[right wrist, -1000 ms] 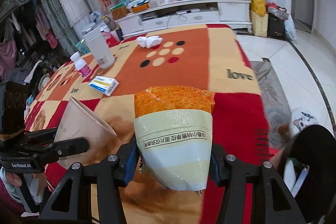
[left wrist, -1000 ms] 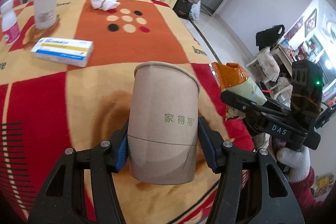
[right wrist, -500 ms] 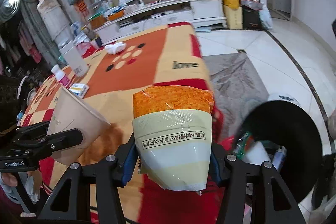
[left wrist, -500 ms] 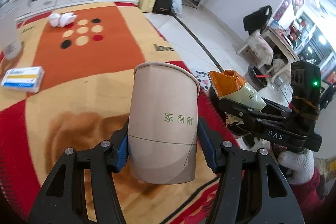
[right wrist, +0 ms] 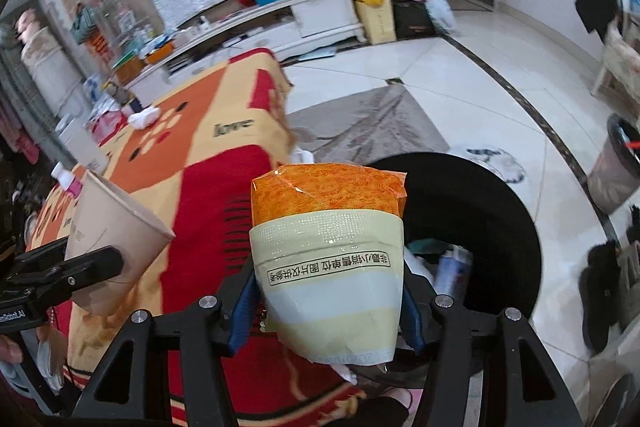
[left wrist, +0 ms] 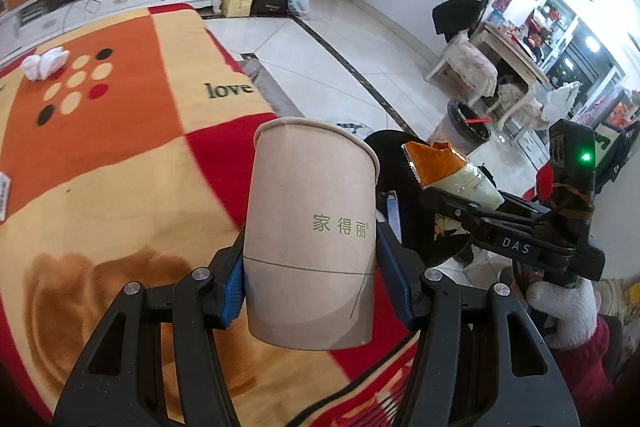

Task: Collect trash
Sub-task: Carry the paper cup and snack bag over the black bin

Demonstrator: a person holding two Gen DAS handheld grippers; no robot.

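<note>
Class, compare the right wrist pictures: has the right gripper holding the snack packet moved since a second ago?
Yes. The right gripper, with the snack packet, has swung off the blanket-covered table toward the black bin; its jaws are opening.

A patterned blanket carries a crumpled white tissue.

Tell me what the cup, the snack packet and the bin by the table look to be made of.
Cup: matte brown paper, with a rolled rim and a side seam. Snack packet: glossy printed plastic film, creased, catching glare. Bin: smooth black, probably plastic or a black liner; the look leaves it open.
</note>
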